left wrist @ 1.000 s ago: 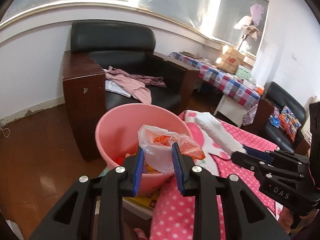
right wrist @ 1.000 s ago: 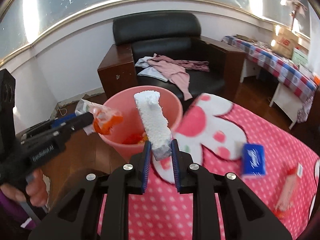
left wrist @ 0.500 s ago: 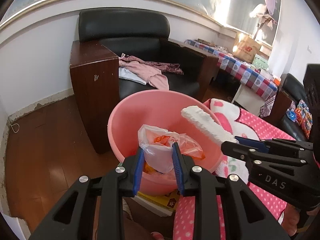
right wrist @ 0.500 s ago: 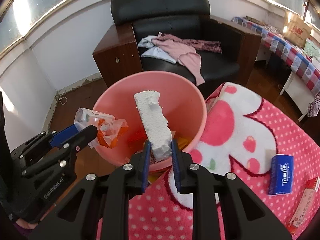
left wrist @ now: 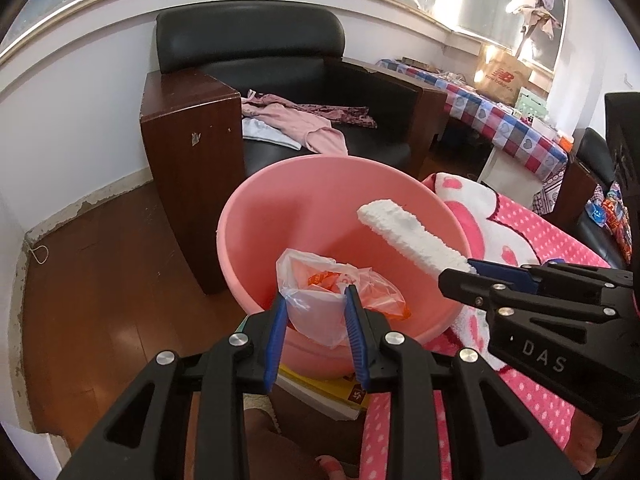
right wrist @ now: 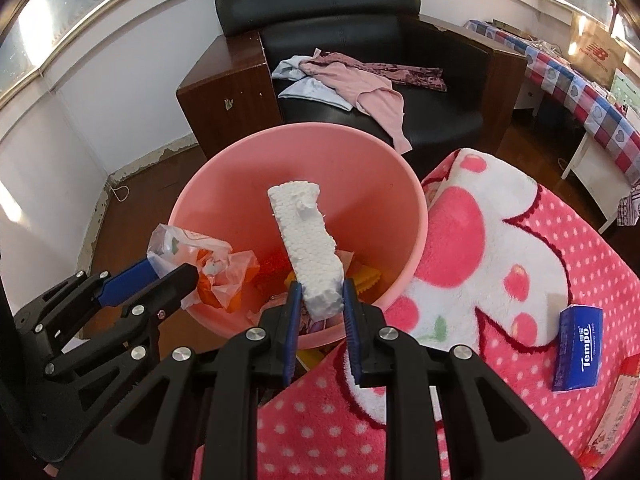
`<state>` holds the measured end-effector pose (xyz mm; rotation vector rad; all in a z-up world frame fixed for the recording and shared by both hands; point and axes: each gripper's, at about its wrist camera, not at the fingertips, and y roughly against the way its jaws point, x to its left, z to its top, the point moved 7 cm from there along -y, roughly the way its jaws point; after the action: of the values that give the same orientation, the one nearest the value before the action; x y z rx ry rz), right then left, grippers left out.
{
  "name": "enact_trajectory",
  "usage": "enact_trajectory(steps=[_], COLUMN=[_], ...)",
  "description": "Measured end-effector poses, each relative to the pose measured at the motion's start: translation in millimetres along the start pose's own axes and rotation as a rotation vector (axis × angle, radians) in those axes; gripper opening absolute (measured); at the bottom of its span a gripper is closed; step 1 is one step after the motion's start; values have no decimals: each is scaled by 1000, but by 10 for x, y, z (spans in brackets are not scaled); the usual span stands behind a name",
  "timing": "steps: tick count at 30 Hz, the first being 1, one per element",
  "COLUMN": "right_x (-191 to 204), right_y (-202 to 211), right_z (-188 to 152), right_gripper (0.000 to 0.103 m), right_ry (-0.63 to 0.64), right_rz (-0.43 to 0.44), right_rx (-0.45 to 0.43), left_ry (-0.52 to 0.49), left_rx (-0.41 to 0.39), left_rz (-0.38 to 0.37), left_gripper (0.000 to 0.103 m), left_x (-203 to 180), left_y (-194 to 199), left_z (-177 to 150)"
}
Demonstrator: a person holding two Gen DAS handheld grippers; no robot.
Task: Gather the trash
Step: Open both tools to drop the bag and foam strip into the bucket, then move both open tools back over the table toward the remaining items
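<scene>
A pink plastic basin (left wrist: 320,192) with several wrappers in its bottom stands at the edge of a pink dotted blanket (right wrist: 520,360). My left gripper (left wrist: 316,298) is shut on a crumpled clear plastic bag (left wrist: 304,268) with orange scraps inside, held over the basin's near rim. In the right wrist view the same bag (right wrist: 216,264) hangs at the left gripper (right wrist: 176,276), above the basin's (right wrist: 304,132) left side. My right gripper (right wrist: 321,286) is shut on the end of a white foam strip (right wrist: 304,232), which juts out over the basin. From the left wrist view the foam strip (left wrist: 404,236) and right gripper (left wrist: 460,272) come in from the right.
A blue tissue pack (right wrist: 578,344) and a red-and-white packet (right wrist: 616,416) lie on the blanket at right. A black armchair (left wrist: 280,48) with wooden sides and loose clothes (left wrist: 296,124) stands behind the basin. A yellow book (left wrist: 332,392) lies under the basin. Wooden floor (left wrist: 100,280) spreads left.
Both grippers have moved forward and down, from beside the basin to over it, each keeping its hold. The basin now fills more of both views.
</scene>
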<state>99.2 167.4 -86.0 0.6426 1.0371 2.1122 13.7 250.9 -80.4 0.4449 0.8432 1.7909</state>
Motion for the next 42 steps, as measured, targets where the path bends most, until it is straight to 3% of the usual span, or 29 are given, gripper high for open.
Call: enact_trajectory(steps=[4,16,18,20,40,42], right_x=[-5,52,73,86,-246,-300], right_y=[-13,39,57,86,652,744], right_z=[11,31,28,26,-265,-324], right_gripper=[22,24,34,36,36,36], right_ry=[-7,7,12,21,-50,-59], right_rz=[9,27,33,24,-40,-52], right_rx=[2,-32,-41,-53,-153,-170], left_ry=[14,48,53,56,28,31], left_rx=[-1,-27,-33,-38,-93,-100], left_rz=[1,-8,-8,-9,-70,-83], left_gripper=[36,36,36,36,37,44], left_x=[9,65,77,83,-225,-275], left_y=[9,160,195,230,565,595], left_z=[17,37,28,23,50,48])
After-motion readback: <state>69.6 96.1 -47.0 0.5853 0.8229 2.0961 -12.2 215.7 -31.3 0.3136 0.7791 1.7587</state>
